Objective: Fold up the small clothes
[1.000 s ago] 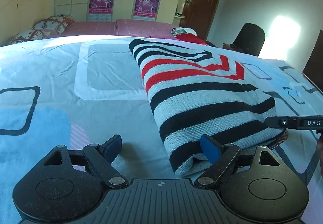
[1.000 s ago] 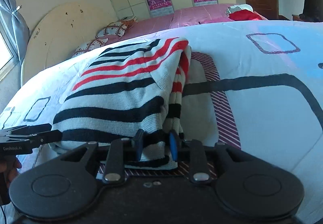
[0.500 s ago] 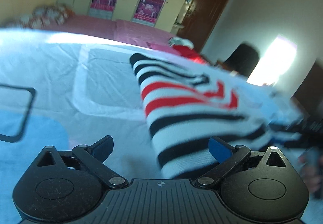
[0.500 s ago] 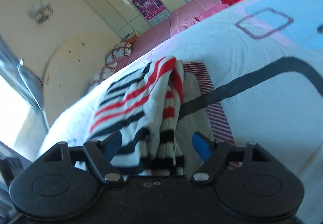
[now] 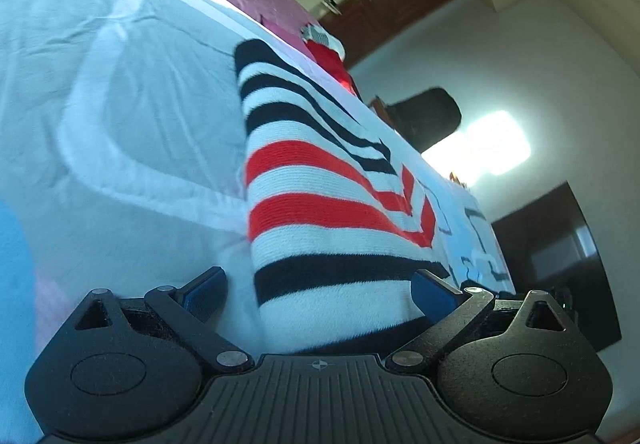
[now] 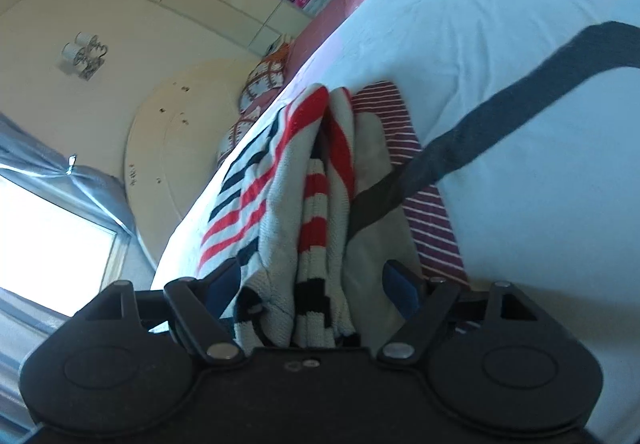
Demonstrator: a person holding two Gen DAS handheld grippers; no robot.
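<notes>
My left gripper point(image 5: 320, 290) is spread wide, my right gripper point(image 6: 312, 282) likewise — neither pinches the folded striped sweater point(image 5: 320, 203) (on the bedsheet point(image 5: 120, 83)), which lies between both pairs of fingers.

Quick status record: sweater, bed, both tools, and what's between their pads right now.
garment: striped sweater, folded, lying on the bed sheet
left tool: open, near edge of sweater between the pads, not pinched
right tool: open, sweater's layered side edge between the pads, not pinched
other: red clothes at far end of bed
fold state: compact rectangle, layers visible in right wrist view
</notes>
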